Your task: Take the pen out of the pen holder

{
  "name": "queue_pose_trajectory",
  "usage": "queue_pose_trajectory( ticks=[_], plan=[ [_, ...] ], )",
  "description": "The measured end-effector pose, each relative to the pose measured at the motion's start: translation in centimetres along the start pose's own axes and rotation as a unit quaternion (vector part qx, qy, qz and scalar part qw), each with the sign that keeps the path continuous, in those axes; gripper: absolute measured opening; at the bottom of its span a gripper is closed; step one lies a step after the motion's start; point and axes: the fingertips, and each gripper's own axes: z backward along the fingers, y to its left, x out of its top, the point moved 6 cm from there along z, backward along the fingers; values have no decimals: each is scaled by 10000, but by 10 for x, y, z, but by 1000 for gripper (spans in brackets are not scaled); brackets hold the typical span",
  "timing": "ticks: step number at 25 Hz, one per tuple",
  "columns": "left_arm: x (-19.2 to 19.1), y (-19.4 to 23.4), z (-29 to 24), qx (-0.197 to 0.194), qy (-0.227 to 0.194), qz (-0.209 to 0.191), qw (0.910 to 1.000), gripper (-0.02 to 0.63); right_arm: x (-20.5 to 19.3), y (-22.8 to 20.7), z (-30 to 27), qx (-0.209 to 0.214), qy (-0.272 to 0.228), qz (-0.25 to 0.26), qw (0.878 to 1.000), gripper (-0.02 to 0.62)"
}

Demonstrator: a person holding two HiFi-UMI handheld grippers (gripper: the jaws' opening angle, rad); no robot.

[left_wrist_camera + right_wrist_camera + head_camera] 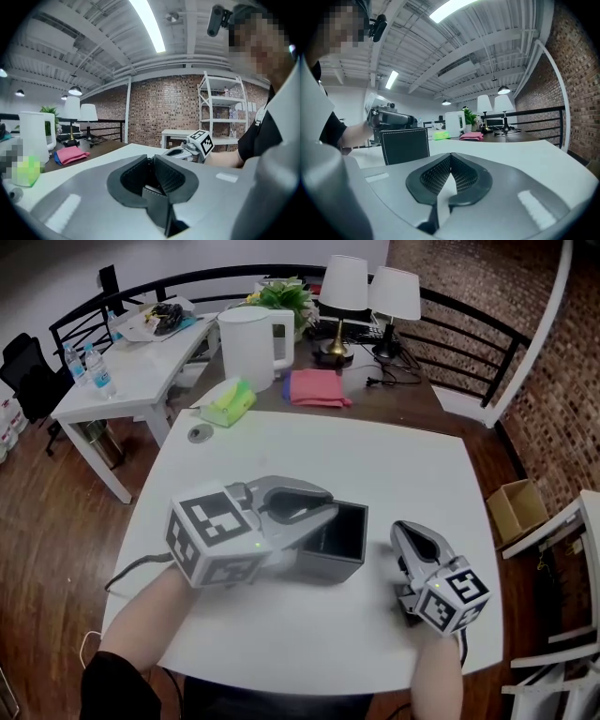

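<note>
A dark square pen holder (345,532) with white stitching stands on the white table (403,460). My left gripper (319,517) reaches over its left side. In the left gripper view the holder's stitched wall (157,206) stands between the pads, and the left gripper (152,176) is shut on it. My right gripper (405,532) rests to the right of the holder, apart from it, with its jaws shut and nothing in them. In the right gripper view the holder (405,145) stands ahead at the left of the right gripper (450,157). No pen shows in any view.
Behind the white table is a brown desk with a white kettle (251,345), a pink cloth (317,387), a green packet (228,401) and two lamps (345,282). A small round disc (200,434) lies at the table's far left corner. A railing runs behind.
</note>
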Motion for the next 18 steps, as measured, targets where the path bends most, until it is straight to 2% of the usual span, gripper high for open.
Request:
queue_pose_trajectory(
  ticks=[4, 8, 11, 15, 18],
  plan=[
    [9, -3, 8, 47, -284, 131, 9995, 40, 0, 0, 0, 19, 0, 11, 10000, 14],
    [32, 0, 31, 140, -900, 516, 9945, 38, 0, -1, 1, 8, -21, 4, 10000, 14],
    [50, 5, 56, 267, -1304, 616, 9892, 38, 0, 0, 1, 5, -12, 12, 10000, 14],
    [66, 11, 91, 517, -1551, 590, 9848, 38, 1, -1, 1, -15, -45, 7, 10000, 14],
    [70, 15, 118, 622, -1731, 720, 9803, 38, 0, -2, 3, -62, -67, 1, 10000, 14]
  ],
)
